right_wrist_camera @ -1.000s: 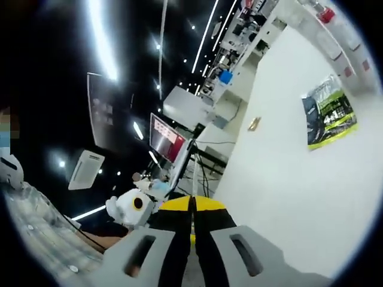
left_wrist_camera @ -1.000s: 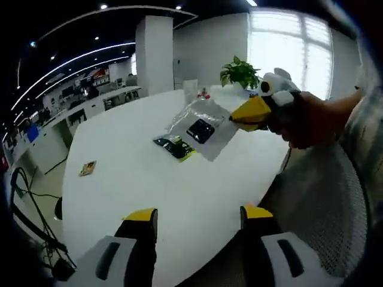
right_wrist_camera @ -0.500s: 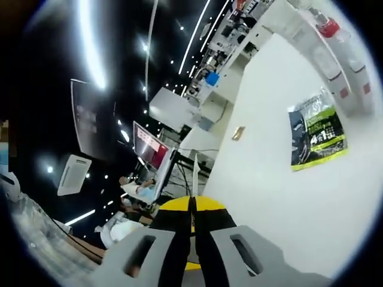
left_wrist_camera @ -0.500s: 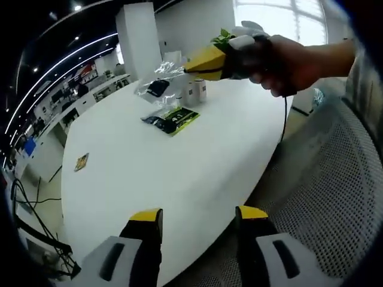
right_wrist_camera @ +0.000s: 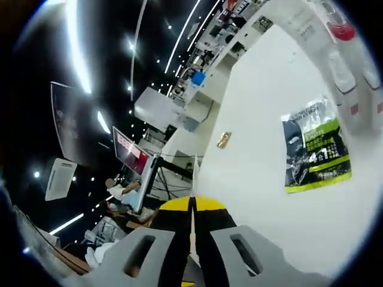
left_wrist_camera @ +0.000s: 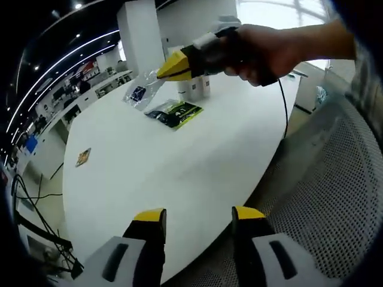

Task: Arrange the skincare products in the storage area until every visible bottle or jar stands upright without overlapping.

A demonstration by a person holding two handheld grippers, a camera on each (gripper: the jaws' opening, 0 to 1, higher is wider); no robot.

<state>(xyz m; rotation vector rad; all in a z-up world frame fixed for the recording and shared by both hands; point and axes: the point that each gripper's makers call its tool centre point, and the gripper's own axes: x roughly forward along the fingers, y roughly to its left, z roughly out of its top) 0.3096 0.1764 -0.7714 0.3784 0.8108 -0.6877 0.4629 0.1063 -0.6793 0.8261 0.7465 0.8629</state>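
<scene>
My left gripper [left_wrist_camera: 198, 219] hovers open over the near edge of the white table [left_wrist_camera: 179, 173], nothing between its yellow-tipped fingers. In the same view a hand holds my right gripper [left_wrist_camera: 170, 67] above the table's far part, shut on a clear plastic bag [left_wrist_camera: 139, 92] with a dark item inside. A black and green packet [left_wrist_camera: 175, 112] lies flat just below it. White bottles [left_wrist_camera: 197, 86] stand upright behind the packet. In the right gripper view my right gripper [right_wrist_camera: 192, 206] is shut, the bag's thin edge [right_wrist_camera: 194, 173] rising from it. The packet [right_wrist_camera: 314, 146] and bottles [right_wrist_camera: 359, 66] lie to the right.
A small gold card [left_wrist_camera: 83, 156] lies alone on the table's left side, also seen as the card [right_wrist_camera: 224, 139]. A bottle with a red cap [right_wrist_camera: 341, 28] stands among the white ones. A mesh chair [left_wrist_camera: 323, 197] sits right of the table. Desks and cables lie beyond the left edge.
The right gripper has carried the clear bag leftwards and farther across the table, past the packet. The right gripper view has drawn closer to the packet and bottles. The left gripper stays open.
</scene>
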